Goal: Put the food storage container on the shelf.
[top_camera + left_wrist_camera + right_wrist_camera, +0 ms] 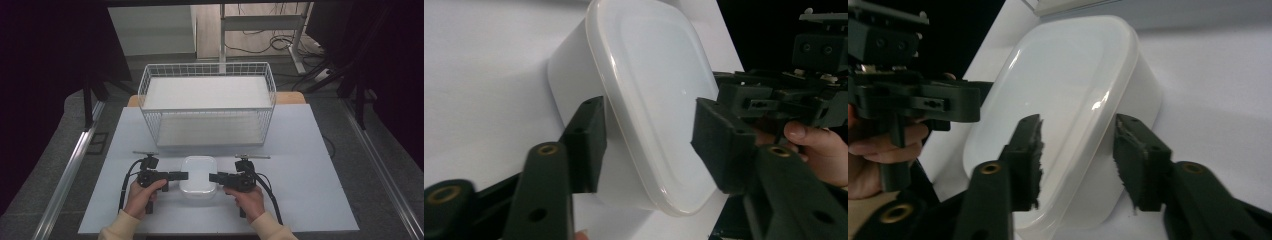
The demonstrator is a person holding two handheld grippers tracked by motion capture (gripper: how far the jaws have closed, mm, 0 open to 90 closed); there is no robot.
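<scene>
My left gripper (183, 175) comes at the lidded white container (198, 179) from its left side, my right gripper (214, 177) from its right. The container sits on the counter (310, 200), in front of the wire basket (207, 102). Left jaws straddle the container's lid edge, one below the rim, one over the lid, gaps showing, not yet clamped. Right jaws straddle the opposite edge, also parted, pads just clear of the plastic.

Lidded container (198, 173) on table (310, 150), wire basket (207, 102) behind it
</scene>
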